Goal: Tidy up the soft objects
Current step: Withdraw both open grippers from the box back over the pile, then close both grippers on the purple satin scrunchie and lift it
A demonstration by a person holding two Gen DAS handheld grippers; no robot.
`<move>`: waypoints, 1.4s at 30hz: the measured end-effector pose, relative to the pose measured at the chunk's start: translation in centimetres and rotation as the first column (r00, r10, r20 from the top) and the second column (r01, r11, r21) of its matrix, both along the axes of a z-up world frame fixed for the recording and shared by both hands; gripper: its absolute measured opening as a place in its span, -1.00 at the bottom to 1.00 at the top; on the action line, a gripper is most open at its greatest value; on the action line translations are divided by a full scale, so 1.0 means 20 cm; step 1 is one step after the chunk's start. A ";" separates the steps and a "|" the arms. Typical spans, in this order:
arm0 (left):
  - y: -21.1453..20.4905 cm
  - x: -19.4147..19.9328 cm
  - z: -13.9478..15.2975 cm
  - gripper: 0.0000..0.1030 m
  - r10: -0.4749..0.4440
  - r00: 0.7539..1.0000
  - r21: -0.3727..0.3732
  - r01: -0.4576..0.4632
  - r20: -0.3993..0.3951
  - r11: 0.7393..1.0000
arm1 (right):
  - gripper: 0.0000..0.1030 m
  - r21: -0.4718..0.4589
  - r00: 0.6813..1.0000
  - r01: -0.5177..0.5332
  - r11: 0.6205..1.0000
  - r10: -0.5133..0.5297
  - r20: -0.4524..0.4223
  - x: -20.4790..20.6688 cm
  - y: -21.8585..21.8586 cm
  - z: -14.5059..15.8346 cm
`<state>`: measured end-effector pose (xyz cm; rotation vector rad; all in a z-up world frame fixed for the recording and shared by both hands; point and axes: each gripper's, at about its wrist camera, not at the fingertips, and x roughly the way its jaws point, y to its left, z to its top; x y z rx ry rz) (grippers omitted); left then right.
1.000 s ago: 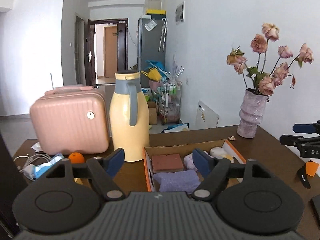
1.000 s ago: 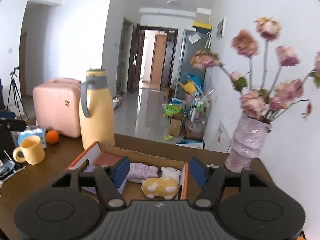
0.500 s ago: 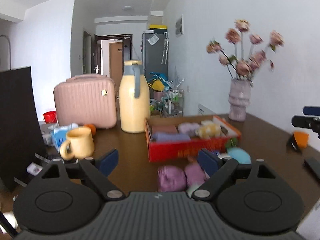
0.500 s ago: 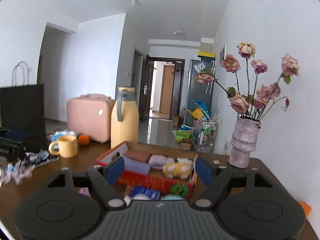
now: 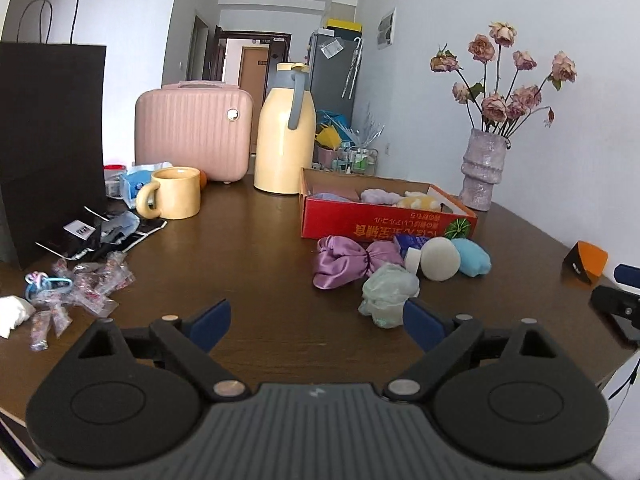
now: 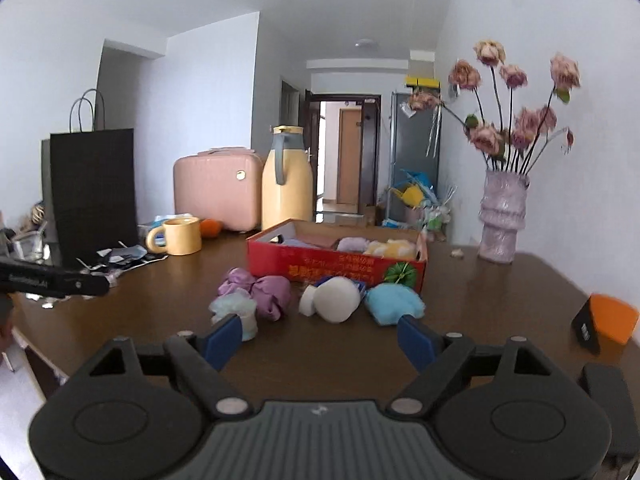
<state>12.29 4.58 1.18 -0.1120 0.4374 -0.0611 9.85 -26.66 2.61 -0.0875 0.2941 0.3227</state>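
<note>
A red cardboard box (image 5: pixel 384 226) (image 6: pixel 332 266) on the brown table holds a yellow plush, a lilac cloth and folded cloths. In front of it lie a purple satin scrunchie (image 5: pixel 344 260) (image 6: pixel 264 290), a pale green puff (image 5: pixel 386 292) (image 6: pixel 236 308), a white sponge ball (image 5: pixel 440 258) (image 6: pixel 336 298) and a light blue plush (image 5: pixel 474 256) (image 6: pixel 394 306). My left gripper (image 5: pixel 316 322) hovers low over the table just short of the green puff, jaws opening, nothing between them. My right gripper (image 6: pixel 320 338) faces the same pile from nearer the ball, jaws also opening and empty.
A yellow mug (image 5: pixel 174 194), a yellow thermos jug (image 5: pixel 284 132), a pink case (image 5: pixel 192 130) and a black paper bag (image 5: pixel 48 140) stand at the back left. Wrapped sweets (image 5: pixel 80 288) litter the left. A vase of dried roses (image 5: pixel 484 168) stands right; an orange-black block (image 5: pixel 586 260) lies near the right edge.
Both grippers pulled back from above the box and sank towards the table; the loose soft things in front of the box have come into view. Both pairs of jaws stand wider.
</note>
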 end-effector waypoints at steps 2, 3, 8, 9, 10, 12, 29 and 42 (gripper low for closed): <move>0.00 0.04 -0.02 0.84 -0.005 1.000 -0.014 0.005 -0.019 1.000 | 0.63 -0.014 1.000 0.020 1.000 -0.020 0.023 0.01 0.02 0.00; 0.00 0.07 -0.04 0.84 -0.007 0.999 -0.014 0.006 -0.032 1.000 | 0.61 -0.003 0.999 0.020 1.000 -0.020 0.025 0.02 0.03 0.00; 0.00 0.22 -0.07 0.83 -0.017 0.998 -0.019 0.016 -0.065 1.000 | 0.48 0.055 0.998 -0.004 0.998 0.007 -0.062 0.17 0.05 -0.05; 0.01 0.26 -0.07 0.83 -0.022 0.997 -0.026 0.021 -0.071 0.999 | 0.43 0.061 0.997 0.001 0.998 0.004 -0.082 0.21 0.06 -0.06; 0.01 0.30 -0.07 0.83 -0.032 0.997 -0.036 0.029 -0.077 0.999 | 0.42 0.075 0.994 0.007 0.997 0.001 -0.105 0.27 0.07 -0.06; 0.03 0.41 -0.07 0.83 -0.065 0.994 -0.055 0.061 -0.093 0.997 | 0.37 0.118 0.988 0.008 0.993 0.011 -0.157 0.37 0.07 -0.07; 0.14 1.22 -0.31 -0.41 -0.292 0.920 -0.276 0.219 -0.260 0.936 | -0.31 0.225 0.907 -0.121 0.967 0.200 -0.370 1.31 0.50 -0.32; 0.13 1.17 -0.26 -0.92 -0.365 0.913 -0.336 0.292 -0.181 0.896 | -0.78 0.174 0.922 -0.180 0.968 0.227 -0.312 1.32 0.56 -0.34</move>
